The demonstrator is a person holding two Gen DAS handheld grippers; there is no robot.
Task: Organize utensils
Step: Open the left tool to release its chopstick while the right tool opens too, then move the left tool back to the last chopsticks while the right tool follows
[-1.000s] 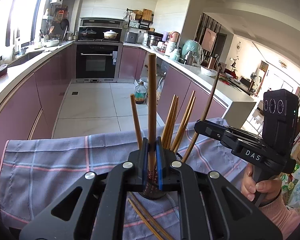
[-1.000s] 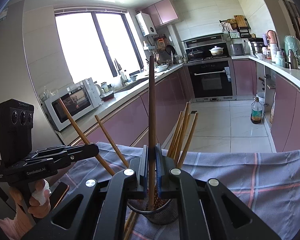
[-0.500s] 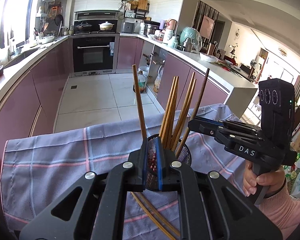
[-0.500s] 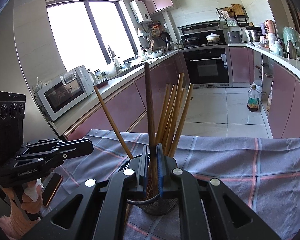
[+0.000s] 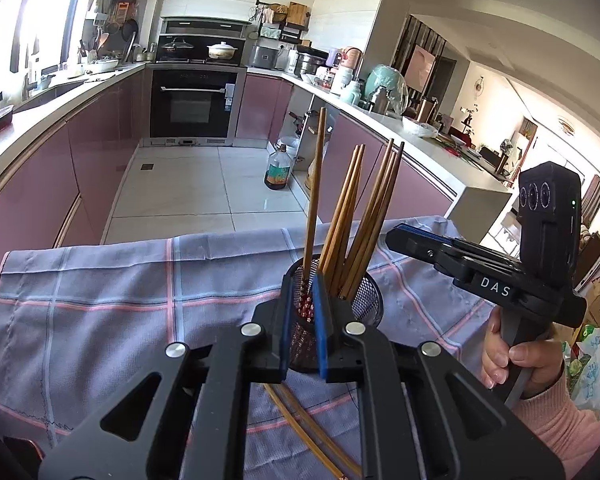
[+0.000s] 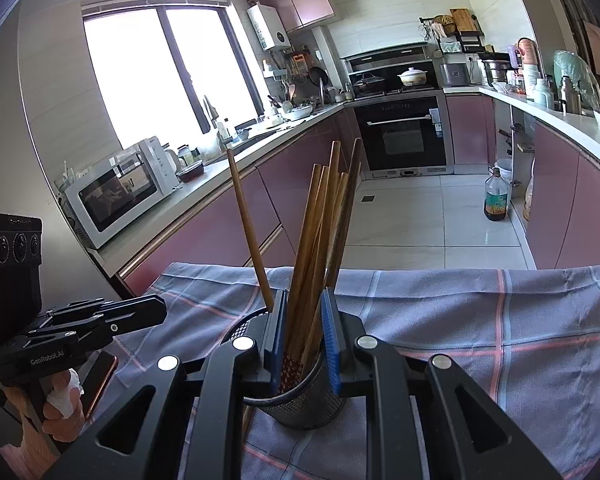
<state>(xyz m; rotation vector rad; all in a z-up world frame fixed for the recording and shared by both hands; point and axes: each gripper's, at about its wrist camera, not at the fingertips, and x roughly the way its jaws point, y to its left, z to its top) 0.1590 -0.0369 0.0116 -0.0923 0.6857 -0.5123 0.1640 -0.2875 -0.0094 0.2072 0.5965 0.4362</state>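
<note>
Wooden chopsticks (image 5: pixel 342 220) stand in round mesh holder (image 5: pixel 366 304); left tool (image 5: pixel 302 320) nearly together, right tool (image 6: pixel 304 332) just parting, both empty.

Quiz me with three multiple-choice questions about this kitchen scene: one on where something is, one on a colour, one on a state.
1. Where do the loose chopsticks lie?
A. On the floor tiles
B. On the cloth, by the mesh holder
C. On the counter

2. What colour are the cabinet fronts?
A. Pink
B. Green
C. White

3. How are the chopsticks in the holder placed?
A. Lying flat
B. Spilled from a tipped holder
C. Standing on end, leaning

Answers:
1. B, they lie on the checked cloth at the holder's base.
2. A, every door below the counters is pink.
3. C, the holder is upright and their tips fan upward.
</note>
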